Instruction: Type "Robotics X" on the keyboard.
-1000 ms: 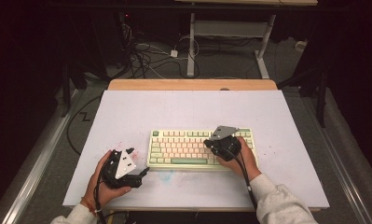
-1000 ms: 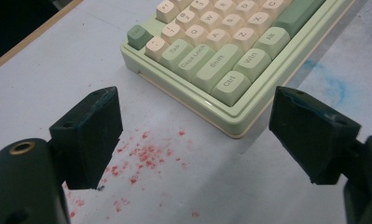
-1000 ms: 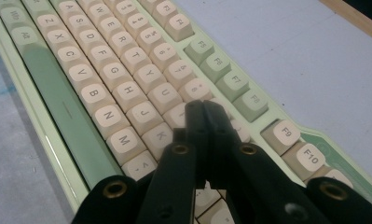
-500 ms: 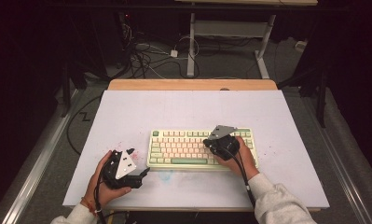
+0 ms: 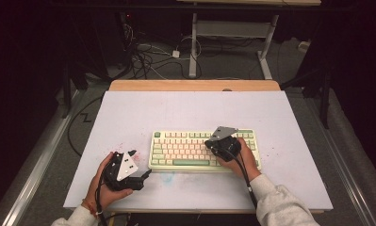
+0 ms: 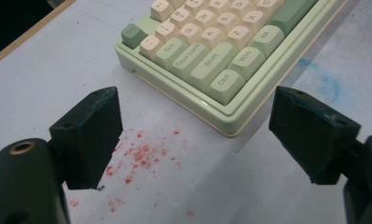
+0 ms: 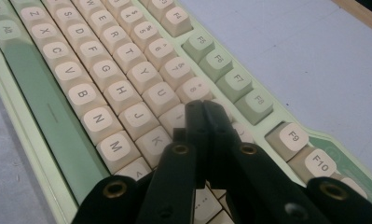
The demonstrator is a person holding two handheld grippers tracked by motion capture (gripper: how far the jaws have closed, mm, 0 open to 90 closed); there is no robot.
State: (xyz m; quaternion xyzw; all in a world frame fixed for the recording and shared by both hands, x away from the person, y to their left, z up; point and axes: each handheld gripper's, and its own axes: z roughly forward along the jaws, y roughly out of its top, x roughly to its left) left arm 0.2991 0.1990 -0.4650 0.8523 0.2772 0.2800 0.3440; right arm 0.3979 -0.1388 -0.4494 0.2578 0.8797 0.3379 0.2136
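Right gripper view: the right gripper (image 7: 203, 109), jaws pressed together, tips on the pale green plastic keyboard (image 7: 104, 88); the left gripper (image 6: 193, 135) spread beside it.
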